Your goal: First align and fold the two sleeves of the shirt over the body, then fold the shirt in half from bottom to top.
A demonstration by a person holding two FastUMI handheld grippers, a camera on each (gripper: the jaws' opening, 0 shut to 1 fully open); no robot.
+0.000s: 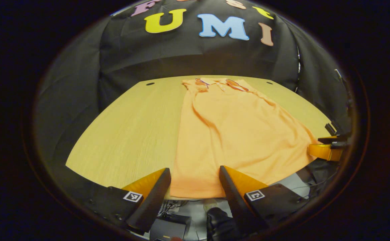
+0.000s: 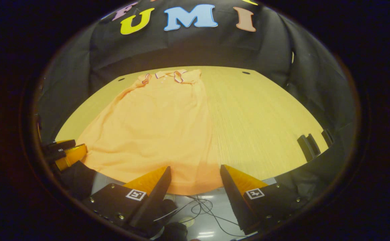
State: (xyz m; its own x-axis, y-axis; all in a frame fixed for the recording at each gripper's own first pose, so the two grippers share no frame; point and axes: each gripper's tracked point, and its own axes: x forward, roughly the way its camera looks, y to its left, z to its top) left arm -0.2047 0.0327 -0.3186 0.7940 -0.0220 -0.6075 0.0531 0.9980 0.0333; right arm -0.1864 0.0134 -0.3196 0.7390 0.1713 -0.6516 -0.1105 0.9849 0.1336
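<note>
Lining up on the hem for the bottom-to-top fold

The shirt [image 1: 235,134] is lying flat on the table [image 1: 131,127], collar at top centre; the left gripper [image 1: 195,182] and right gripper [image 2: 195,180] are hovering wide open, empty, over the bottom hem corners, and should be pinching both evenly.

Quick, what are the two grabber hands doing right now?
Left gripper: open, holding nothing, at the hem of the shirt.
Right gripper: open, holding nothing, also at the hem.

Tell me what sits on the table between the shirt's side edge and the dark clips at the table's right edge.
Nothing: in the right gripper view, only bare wooden table lies between the shirt and the dark clips.
</note>
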